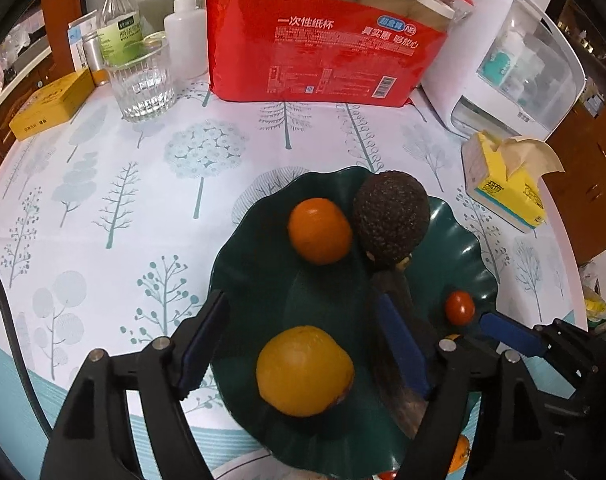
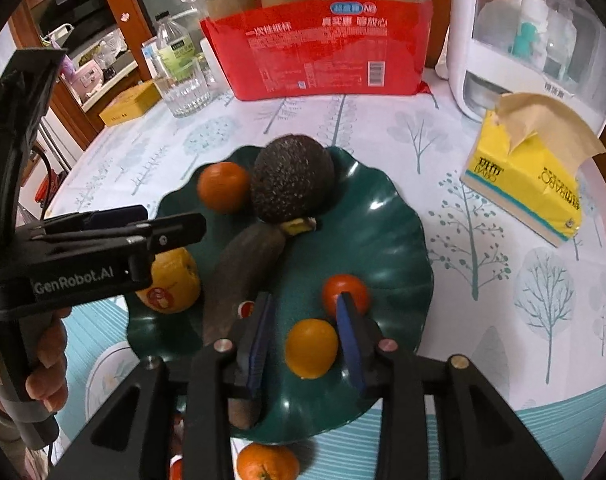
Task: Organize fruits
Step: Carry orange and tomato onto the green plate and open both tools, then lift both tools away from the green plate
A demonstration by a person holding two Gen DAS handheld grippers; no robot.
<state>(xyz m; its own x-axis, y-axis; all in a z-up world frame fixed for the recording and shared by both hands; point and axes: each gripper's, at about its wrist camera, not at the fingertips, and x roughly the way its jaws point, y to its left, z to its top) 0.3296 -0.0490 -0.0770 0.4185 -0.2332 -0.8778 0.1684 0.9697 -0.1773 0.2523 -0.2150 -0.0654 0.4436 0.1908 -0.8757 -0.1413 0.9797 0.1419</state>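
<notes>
A dark green wavy plate holds an avocado, a small orange, a large yellow orange, a dark overripe banana and a cherry tomato. My left gripper is open, its fingers on either side of the yellow orange. My right gripper stands around a small yellow-orange fruit over the plate; its pads look slightly apart from it. Another tangerine lies off the plate by the near edge.
A red pack of paper cups, a glass, bottles, a yellow box and a white appliance stand at the back. A yellow tissue box sits right of the plate.
</notes>
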